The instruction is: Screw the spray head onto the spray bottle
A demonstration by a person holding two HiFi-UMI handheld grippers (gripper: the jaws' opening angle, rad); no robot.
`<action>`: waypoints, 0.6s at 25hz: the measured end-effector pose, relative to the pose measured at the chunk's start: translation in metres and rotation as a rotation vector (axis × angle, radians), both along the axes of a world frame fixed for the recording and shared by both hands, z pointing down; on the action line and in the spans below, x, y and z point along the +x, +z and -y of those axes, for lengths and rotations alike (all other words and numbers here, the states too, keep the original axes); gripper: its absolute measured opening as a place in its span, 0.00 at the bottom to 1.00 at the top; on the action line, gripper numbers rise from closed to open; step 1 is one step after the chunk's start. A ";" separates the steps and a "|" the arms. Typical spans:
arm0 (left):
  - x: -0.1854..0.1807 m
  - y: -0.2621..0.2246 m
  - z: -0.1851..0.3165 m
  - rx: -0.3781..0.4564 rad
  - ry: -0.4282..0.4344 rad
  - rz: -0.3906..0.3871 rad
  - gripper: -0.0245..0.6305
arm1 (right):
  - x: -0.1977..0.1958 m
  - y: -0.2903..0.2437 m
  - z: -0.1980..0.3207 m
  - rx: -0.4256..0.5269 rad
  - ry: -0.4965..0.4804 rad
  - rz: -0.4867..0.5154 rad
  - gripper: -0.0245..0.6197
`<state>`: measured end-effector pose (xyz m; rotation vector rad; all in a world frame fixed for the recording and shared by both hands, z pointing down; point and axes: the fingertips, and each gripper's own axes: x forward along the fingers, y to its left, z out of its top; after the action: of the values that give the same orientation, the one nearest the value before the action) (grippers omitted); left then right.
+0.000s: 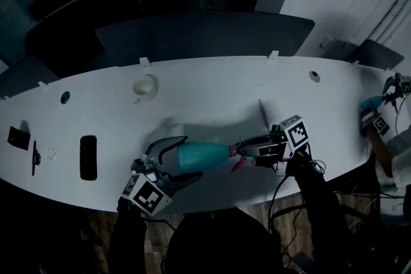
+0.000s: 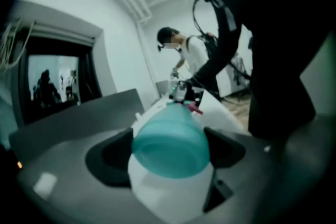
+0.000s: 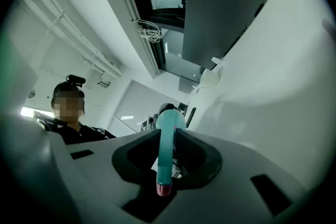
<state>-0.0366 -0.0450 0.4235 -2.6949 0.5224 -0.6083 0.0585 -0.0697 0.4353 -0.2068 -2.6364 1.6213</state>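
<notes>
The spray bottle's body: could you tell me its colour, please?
The spray bottle is teal; left gripper view shows it best.

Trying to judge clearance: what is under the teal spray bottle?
Only the white table, with a shadow on it, shows around the spray bottle. The strip directly under it is covered by the bottle and the left gripper, so contact cannot be told.

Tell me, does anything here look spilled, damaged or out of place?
Nothing stands out. The spray bottle is held sideways between the left gripper and the right gripper, which grips the spray head; the table shows no visible spill.
</notes>
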 end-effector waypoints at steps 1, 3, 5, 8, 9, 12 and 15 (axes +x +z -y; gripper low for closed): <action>0.000 0.001 0.002 0.071 -0.003 0.061 0.68 | 0.000 0.001 0.001 -0.022 0.010 0.006 0.19; 0.000 0.009 0.007 0.124 -0.025 0.151 0.69 | -0.001 0.001 0.003 -0.038 0.030 0.014 0.19; 0.000 0.016 0.009 0.044 -0.047 0.136 0.69 | -0.001 0.000 0.006 -0.027 0.051 0.018 0.19; 0.002 0.012 0.005 -0.138 -0.040 -0.020 0.69 | 0.001 -0.006 0.006 -0.007 0.038 0.045 0.19; 0.001 0.010 0.003 -0.166 -0.045 -0.044 0.68 | 0.001 -0.009 0.005 -0.009 0.031 0.061 0.19; -0.001 0.003 0.006 -0.143 -0.060 -0.047 0.68 | 0.000 -0.017 0.006 0.010 0.030 0.083 0.19; -0.001 -0.001 0.006 -0.093 -0.047 -0.051 0.68 | -0.003 -0.019 0.008 0.084 0.045 0.058 0.19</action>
<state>-0.0373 -0.0515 0.4229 -2.7994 0.5856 -0.5915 0.0552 -0.0773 0.4166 -0.1957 -2.7655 1.5364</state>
